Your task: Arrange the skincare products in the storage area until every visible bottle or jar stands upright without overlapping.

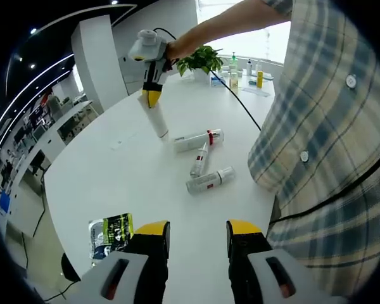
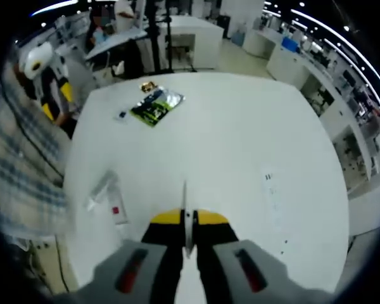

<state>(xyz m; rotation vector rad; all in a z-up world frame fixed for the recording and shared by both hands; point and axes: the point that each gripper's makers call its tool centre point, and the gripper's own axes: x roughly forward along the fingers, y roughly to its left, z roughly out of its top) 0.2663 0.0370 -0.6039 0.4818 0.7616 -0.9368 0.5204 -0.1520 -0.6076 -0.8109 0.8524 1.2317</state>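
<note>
**On the white table: one tube being stood up, three lying flat**

At twelve o'clock in the left gripper view, a white tube [image 1: 156,117] is being clamped at its top by the right gripper [image 1: 151,97], presumably so it stands upright. Three bottles [image 1: 198,139] [image 1: 200,159] [image 1: 209,180] are lying flat nearby. The left gripper [image 1: 197,235] is being held wide, empty, at six o'clock.

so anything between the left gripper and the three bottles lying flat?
Nothing visible. Bare white table runs from the open left gripper to the three lying bottles. The foil packet sits off to the side.
</note>
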